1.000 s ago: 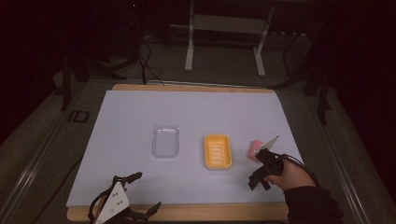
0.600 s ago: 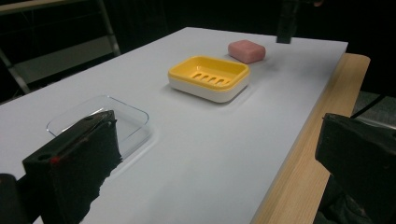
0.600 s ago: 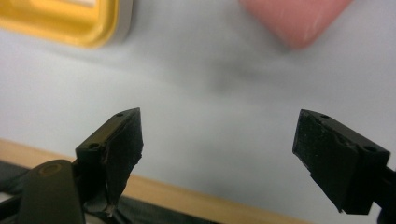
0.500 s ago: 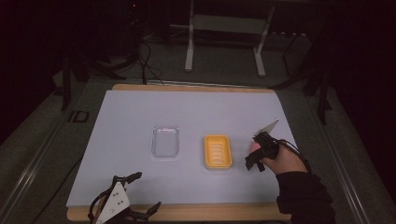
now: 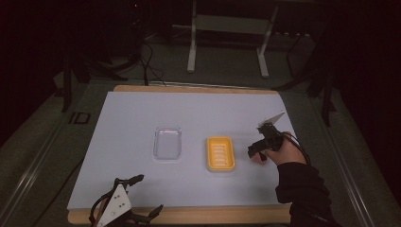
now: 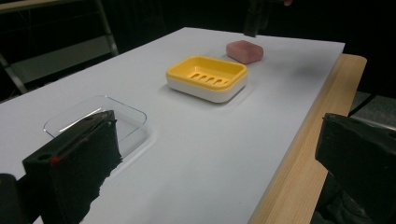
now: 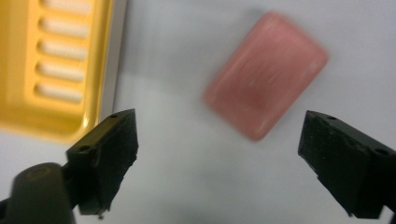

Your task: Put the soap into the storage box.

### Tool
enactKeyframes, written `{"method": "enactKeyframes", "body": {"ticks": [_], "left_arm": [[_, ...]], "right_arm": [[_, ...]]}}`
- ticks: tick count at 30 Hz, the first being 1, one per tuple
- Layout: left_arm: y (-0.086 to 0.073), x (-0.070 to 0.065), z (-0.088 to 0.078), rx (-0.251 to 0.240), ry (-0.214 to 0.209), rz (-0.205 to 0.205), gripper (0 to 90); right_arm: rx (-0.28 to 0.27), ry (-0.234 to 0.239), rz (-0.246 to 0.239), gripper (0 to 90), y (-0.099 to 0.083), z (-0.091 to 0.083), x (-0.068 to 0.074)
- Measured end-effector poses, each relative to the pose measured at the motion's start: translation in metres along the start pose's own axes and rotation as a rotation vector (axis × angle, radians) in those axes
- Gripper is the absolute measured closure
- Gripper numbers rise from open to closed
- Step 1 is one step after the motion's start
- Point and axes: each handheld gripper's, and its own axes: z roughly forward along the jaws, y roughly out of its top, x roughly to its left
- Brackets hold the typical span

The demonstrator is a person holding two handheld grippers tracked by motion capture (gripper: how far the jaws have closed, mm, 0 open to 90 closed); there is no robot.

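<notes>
A pink bar of soap [image 7: 266, 74] lies on the white table cover, just right of a yellow slotted soap dish [image 5: 221, 153]. My right gripper [image 5: 257, 152] hovers over the soap, open, with one jaw on each side and above it; in the high view the soap [image 5: 259, 159] barely peeks out beneath it. The right gripper view places the dish [image 7: 56, 65] beside my left jaw. My left gripper [image 5: 146, 195] rests open at the table's near left edge, holding nothing. From the left gripper view, the dish [image 6: 207, 77] and soap [image 6: 244, 51] lie far ahead.
A clear plastic tray [image 5: 168, 143] sits left of the dish, and appears again [image 6: 100, 119] just past one left jaw. The white cover [image 5: 213, 109] spreads over a wooden table with a bare strip [image 6: 299, 154] along the near edge. A metal stand [image 5: 227, 42] rises behind.
My right gripper has moved forward, away from the person, and now stands over the soap, hiding most of it in the high view. The left gripper has stayed still.
</notes>
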Motion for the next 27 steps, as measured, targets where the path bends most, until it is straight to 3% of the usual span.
{"method": "enactKeyframes", "body": {"ticks": [5,9,14,16,18,22,25,27], "left_arm": [[0.0,0.0,0.0,-0.004,-0.001,-0.002,0.3],[0.0,0.0,0.0,-0.005,-0.002,-0.003,0.3],[0.0,0.0,0.0,-0.005,-0.003,-0.003,0.3],[0.0,0.0,-0.001,-0.005,-0.002,-0.004,0.3],[0.0,0.0,-0.001,-0.005,-0.003,-0.004,0.3],[0.0,0.0,-0.001,-0.007,-0.008,-0.006,0.3],[0.0,0.0,-0.001,-0.007,-0.009,-0.006,0.3],[0.0,0.0,-0.001,-0.006,-0.009,-0.005,0.3]], "right_arm": [[-0.042,-0.017,0.053,10.9,0.009,0.002,-0.002],[-0.038,-0.028,0.076,10.8,0.013,0.005,-0.005],[-0.018,-0.048,0.147,14.5,0.022,0.012,-0.008],[-0.011,-0.085,0.166,15.4,0.025,0.014,-0.008],[0.002,-0.081,0.206,19.3,0.027,0.017,-0.01],[0.046,-0.092,0.22,23.8,0.028,0.026,-0.014],[0.034,-0.1,0.218,24.5,0.028,0.029,-0.016],[0.026,-0.08,0.238,26.7,0.027,0.033,-0.02]]}}
